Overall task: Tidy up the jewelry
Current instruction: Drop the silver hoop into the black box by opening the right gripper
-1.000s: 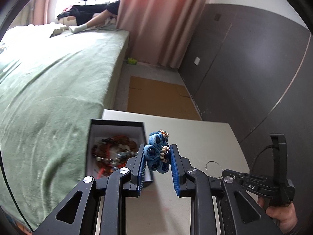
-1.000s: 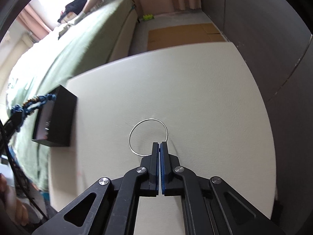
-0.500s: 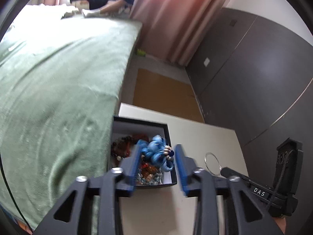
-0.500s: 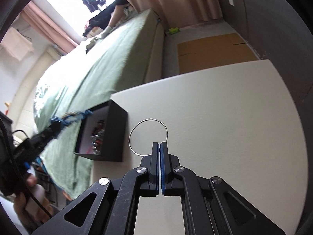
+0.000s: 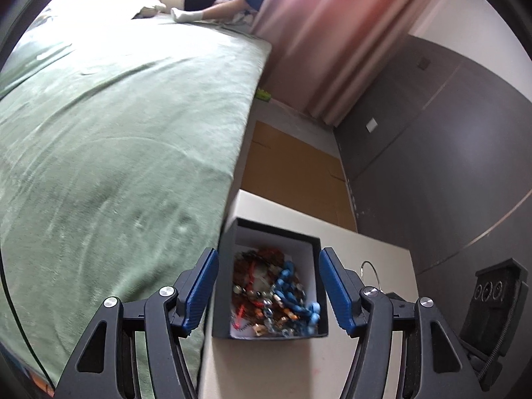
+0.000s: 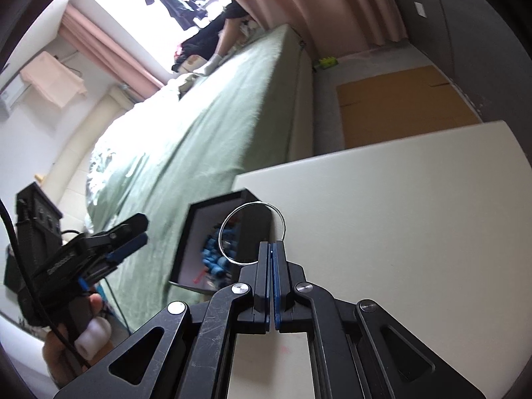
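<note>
The left gripper hung spread and empty over the black box, the blue bead bracelet lying inside at 5 o'clock, while the right gripper, clenched on the silver ring, presumably carried it boxward.

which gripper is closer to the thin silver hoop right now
Right. The right gripper is shut on the silver hoop, pinching its rim. The left gripper is open above the black box, with the hoop off to its right.
</note>
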`<state>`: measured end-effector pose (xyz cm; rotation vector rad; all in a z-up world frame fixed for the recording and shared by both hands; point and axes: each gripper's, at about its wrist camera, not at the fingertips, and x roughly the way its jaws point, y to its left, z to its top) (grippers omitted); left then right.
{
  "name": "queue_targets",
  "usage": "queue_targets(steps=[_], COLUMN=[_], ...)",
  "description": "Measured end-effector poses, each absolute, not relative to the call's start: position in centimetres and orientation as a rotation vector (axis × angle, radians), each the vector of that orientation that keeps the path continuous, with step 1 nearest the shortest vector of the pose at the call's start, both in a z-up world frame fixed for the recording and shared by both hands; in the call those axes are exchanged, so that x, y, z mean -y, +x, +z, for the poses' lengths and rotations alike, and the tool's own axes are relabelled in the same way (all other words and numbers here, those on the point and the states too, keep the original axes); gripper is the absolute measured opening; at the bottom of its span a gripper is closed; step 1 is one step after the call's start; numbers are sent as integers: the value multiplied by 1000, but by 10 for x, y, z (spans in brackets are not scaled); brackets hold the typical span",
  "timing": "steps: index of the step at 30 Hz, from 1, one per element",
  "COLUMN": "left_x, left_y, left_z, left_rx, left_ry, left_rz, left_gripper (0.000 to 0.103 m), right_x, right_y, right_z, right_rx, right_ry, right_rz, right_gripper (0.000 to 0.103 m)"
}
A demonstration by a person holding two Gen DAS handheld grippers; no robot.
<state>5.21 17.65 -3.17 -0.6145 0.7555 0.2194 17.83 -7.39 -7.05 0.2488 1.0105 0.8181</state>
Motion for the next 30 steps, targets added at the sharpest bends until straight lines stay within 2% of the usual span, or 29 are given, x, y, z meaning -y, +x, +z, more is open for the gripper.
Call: queue_targets(steps=[7, 9, 11, 13, 30], left_x=[-193, -194, -193, -190, -142], left_y=[53, 53, 53, 54, 44], left_z=[-31, -32, -32, -33, -30], left_rx=[-733, -733, -740, -749, -792], left_ry=[-653, -663, -662, -650, -504], left_rz=[252, 255, 251, 245, 220], left_gripper=[64, 64, 64, 64, 64], right_x=[37, 23, 17, 23, 89], right_y=[173, 175, 178, 179, 168], right_z=[-62, -68, -79, -81, -60], right_rx=[-986, -1028, -1089, -1082, -1034], right_ry=[270, 238, 216, 219, 193], right_rz=[966, 975, 960, 922, 748], right_gripper=[3, 8, 46, 53, 54])
